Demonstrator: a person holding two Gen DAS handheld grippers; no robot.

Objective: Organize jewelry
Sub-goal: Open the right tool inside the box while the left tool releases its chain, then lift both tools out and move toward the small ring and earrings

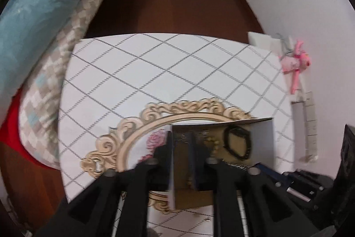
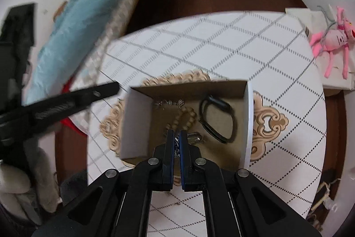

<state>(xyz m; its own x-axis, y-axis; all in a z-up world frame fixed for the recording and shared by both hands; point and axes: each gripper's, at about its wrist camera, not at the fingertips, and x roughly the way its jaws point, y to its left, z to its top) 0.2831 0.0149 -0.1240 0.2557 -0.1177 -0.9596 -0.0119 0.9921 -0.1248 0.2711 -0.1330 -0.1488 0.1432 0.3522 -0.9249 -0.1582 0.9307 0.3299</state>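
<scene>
So we're mid-sort w/ the cardboard box [image 2: 188,121] sitting on the ornate tray [image 2: 269,123], on the checked table [image 2: 244,41]. Left gripper [image 1: 182,143] has its jaws narrowly apart, straddling the box's left wall at about 9 o'clock of the box; can't tell if the pads actually press it. Inside, going left to right: bead bracelet [image 2: 185,118] near centre, black watch band [image 2: 218,119] at 3 o'clock. Right gripper [image 2: 176,139] is at 6 o'clock, jaws pinched on a silvery chain [image 2: 176,143]. Next move imo: lift the chain out slowly so it doesn't snag the beads.
</scene>
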